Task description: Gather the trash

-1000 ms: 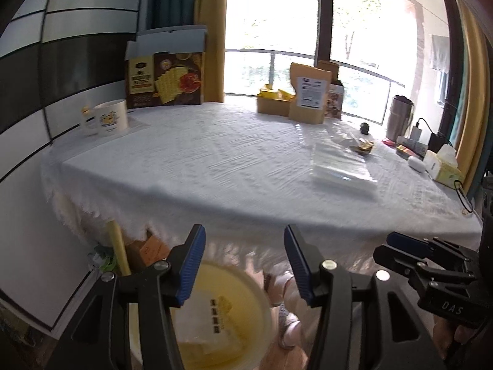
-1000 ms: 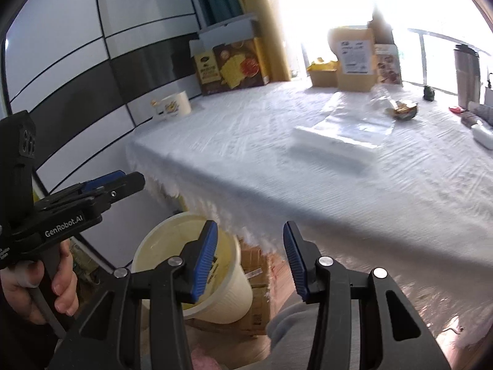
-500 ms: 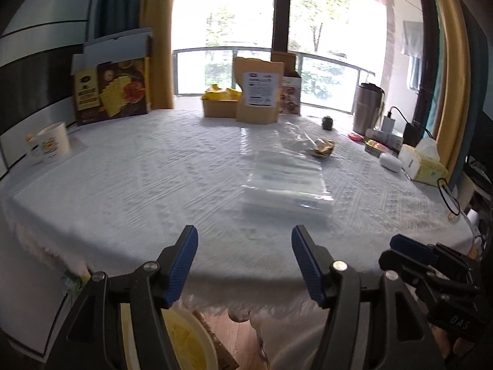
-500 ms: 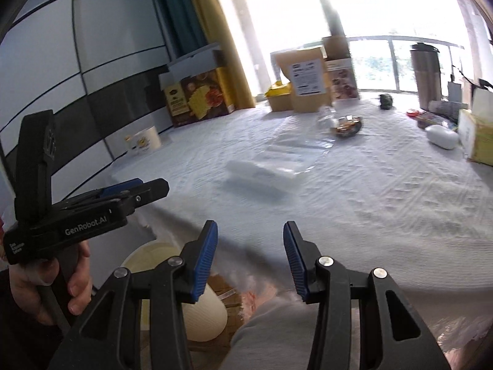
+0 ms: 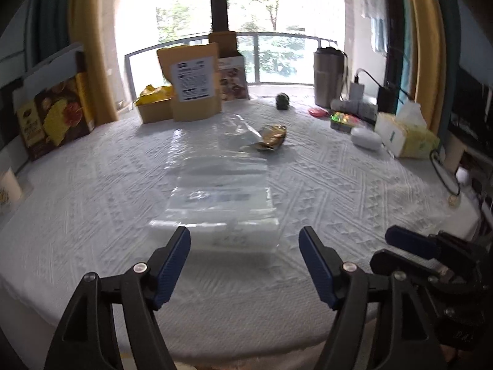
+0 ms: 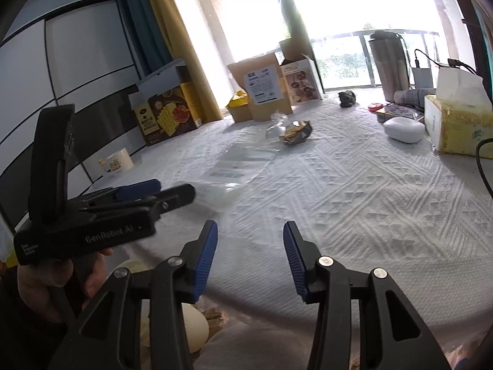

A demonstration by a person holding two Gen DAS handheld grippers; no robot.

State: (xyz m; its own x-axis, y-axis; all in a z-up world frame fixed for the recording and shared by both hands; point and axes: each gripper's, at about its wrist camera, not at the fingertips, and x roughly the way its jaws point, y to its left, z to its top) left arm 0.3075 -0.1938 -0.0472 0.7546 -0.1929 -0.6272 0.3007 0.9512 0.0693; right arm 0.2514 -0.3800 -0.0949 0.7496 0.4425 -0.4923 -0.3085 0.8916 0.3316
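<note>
Now my left tongs (image 5: 245,246), jaws just widened and empty, face the clear plastic bag (image 5: 220,191) lying flat on the bench (image 5: 354,191); I should pinch its near edge low. Right tongs (image 6: 250,240) hang released.

White embossed tablecloth (image 5: 339,185), blue fingers (image 5: 172,259)

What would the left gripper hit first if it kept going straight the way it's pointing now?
Most likely the clear plastic bag lying flat on the white tablecloth. The left gripper is open and empty, its jaws just widened, aimed at the bag's near edge. Depth is uncertain.
</note>
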